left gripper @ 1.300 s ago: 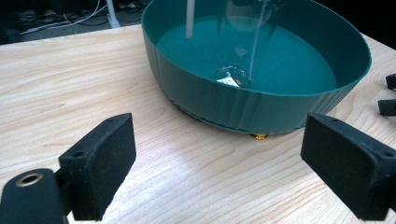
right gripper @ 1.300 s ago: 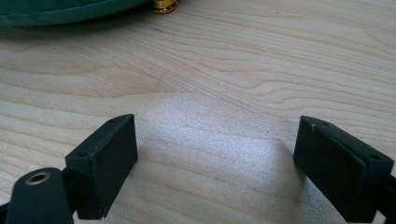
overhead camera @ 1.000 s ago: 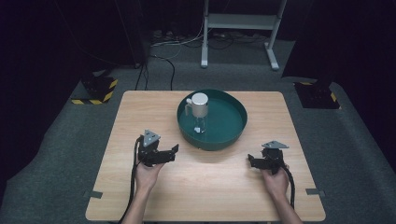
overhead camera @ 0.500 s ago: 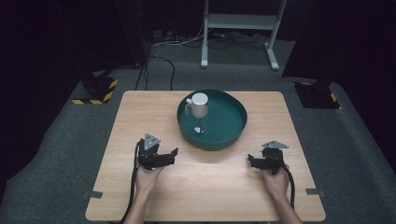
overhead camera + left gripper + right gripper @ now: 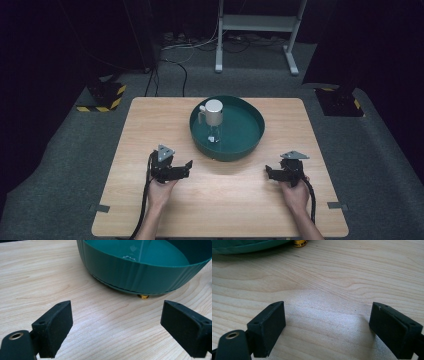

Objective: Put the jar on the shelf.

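Wooden table [image 5: 150, 125]: with both the left gripper [image 5: 186, 168] and right gripper [image 5: 268, 173] released and empty, approach the centre-frame green basin [image 5: 255, 131] squarely, keeping the cup [image 5: 214, 113] upright.

A cup [image 5: 214, 114] stands in the bowl [image 5: 250, 142] on the table [image 5: 150, 120], grippers nearer.

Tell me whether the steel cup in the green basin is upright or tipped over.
Upright. In the high view the steel cup stands inside the green basin, its round top facing up and its handle at its side.
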A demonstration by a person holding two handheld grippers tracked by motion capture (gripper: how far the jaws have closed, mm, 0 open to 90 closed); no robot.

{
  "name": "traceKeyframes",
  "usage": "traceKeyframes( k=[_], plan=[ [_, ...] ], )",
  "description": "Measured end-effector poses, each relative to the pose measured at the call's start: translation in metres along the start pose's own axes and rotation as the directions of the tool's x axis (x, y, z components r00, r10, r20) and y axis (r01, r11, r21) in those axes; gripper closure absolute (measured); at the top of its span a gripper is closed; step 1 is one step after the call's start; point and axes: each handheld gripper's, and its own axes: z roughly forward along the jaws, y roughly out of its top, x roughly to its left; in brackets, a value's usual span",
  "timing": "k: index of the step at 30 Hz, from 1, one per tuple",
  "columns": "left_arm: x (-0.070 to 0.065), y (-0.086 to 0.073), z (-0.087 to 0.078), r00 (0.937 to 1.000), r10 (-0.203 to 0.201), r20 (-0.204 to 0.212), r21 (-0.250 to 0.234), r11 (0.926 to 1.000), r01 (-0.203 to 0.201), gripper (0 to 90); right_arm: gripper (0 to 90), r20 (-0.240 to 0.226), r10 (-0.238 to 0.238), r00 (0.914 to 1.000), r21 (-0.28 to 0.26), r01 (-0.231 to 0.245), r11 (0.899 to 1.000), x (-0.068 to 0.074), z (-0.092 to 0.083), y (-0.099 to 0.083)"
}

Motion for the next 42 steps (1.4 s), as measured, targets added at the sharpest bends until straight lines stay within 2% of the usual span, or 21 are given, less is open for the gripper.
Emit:
traceKeyframes(
  k=[22,42],
  plan=[
    [-0.004,-0.008,0.018,0.9982,0.039,-0.046,0.052,0.998,-0.037,11.1,13.2,0.0,0.001,1.0,0.0,-0.001,1.0,0.0,0.0,0.0],
    [-0.001,-0.015,0.03,0.9972,0.033,-0.067,0.073,0.9969,-0.028,11.0,13.2,0.0,0.001,1.0,0.0,-0.001,1.0,0.0,0.0,0.0]
  ],
)
